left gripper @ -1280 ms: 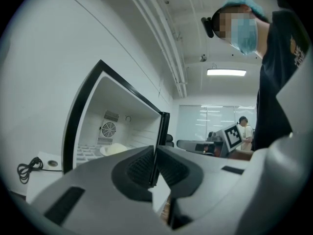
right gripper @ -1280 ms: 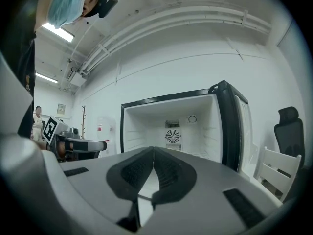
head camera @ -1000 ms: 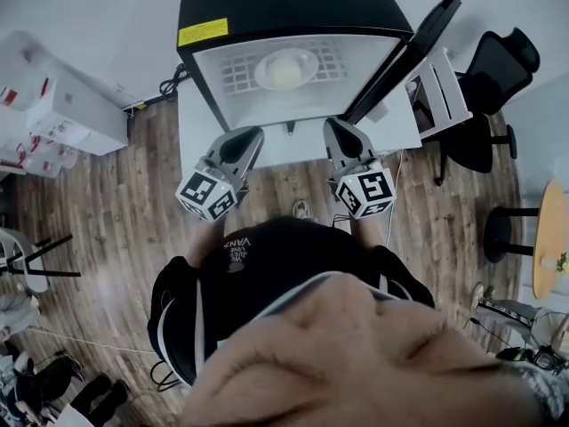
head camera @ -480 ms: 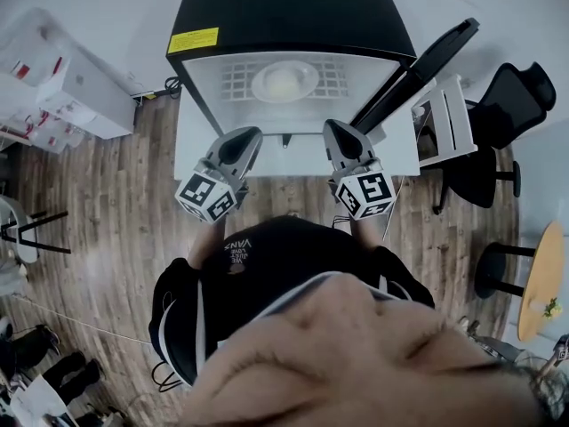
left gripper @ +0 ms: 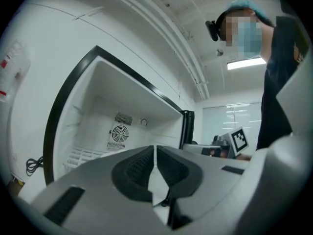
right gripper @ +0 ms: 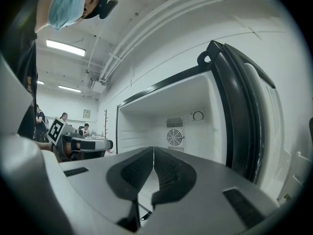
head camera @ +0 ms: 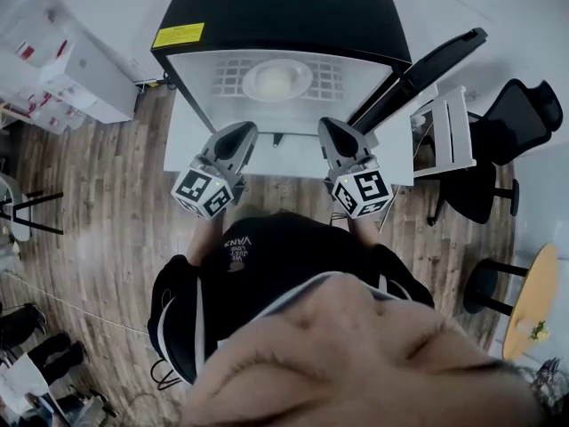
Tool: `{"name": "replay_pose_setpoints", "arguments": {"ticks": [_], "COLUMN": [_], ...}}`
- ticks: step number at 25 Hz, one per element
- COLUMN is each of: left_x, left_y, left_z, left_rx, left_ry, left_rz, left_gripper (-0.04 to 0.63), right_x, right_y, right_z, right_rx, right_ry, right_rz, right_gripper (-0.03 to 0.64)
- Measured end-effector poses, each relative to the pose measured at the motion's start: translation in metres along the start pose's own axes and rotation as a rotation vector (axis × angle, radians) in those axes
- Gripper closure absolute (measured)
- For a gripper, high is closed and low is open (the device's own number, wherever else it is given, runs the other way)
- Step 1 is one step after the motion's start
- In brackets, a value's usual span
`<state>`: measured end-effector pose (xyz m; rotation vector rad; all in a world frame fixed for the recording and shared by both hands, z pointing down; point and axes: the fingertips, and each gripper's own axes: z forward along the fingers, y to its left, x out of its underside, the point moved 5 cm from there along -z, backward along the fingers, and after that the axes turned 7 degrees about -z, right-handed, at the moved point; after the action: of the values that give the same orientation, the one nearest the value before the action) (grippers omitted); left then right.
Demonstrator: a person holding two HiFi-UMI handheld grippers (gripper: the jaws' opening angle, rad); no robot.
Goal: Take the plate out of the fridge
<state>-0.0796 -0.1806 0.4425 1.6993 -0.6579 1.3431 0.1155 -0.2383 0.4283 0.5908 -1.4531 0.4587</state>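
Observation:
A black fridge [head camera: 284, 12] stands open in front of me, its door [head camera: 418, 65] swung out to the right. A pale round plate [head camera: 277, 79] lies on the wire shelf [head camera: 331, 76] inside, seen from above in the head view. My left gripper [head camera: 238, 133] and right gripper [head camera: 331, 130] hang side by side just in front of the opening, both shut and empty, short of the plate. In both gripper views the jaws hide the plate; the left gripper [left gripper: 155, 153] and right gripper [right gripper: 153, 154] face the white fridge interior [left gripper: 112, 126] with its round fan grille [right gripper: 174, 137].
A white cabinet [head camera: 67, 69] stands left of the fridge. Black office chairs [head camera: 511, 123] and a white stand [head camera: 444, 132] are at the right, with a round wooden table [head camera: 529, 301] further right. The floor [head camera: 107, 212] is wood plank. People sit at desks far left in the right gripper view.
The head view has shifted: the fridge, door and chairs now sit slightly further from me and to the right. Both grippers have stayed shut in nearly the same place before the opening.

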Motion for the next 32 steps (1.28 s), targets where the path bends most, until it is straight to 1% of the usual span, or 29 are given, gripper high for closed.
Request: {"name": "replay_pose_setpoints", "arguments": {"ticks": [5, 9, 15, 22, 28, 32], "left_x": [-0.004, -0.007, -0.019, -0.032, -0.031, -0.029], "left_y": [0.003, 0.015, 0.03, 0.044, 0.053, 0.06], "left_z": [0.005, 0.008, 0.018, 0.026, 0.034, 0.038], "left_rx": [0.002, 0.015, 0.054, 0.088, 0.094, 0.081], "left_ry": [-0.001, 0.01, 0.023, 0.021, 0.033, 0.038], "left_rz": [-0.002, -0.008, -0.006, -0.009, -0.057, -0.098], "left_gripper": [0.571, 0.571, 0.571, 0.571, 0.571, 0.571], "right_x": [0.004, 0.002, -0.004, -0.008, -0.009, -0.008], "right_y": [0.0, 0.002, 0.001, 0.006, 0.005, 0.004], "right_z": [0.005, 0.015, 0.029, 0.045, 0.049, 0.052], "right_rx": [0.002, 0.018, 0.06, 0.082, 0.106, 0.115], "right_ry": [0.002, 0.004, -0.003, 0.0, 0.012, 0.018], "right_rz": [0.012, 0.015, 0.02, 0.02, 0.017, 0.016], "right_gripper": [0.604, 0.604, 0.604, 0.604, 0.604, 0.604]}}
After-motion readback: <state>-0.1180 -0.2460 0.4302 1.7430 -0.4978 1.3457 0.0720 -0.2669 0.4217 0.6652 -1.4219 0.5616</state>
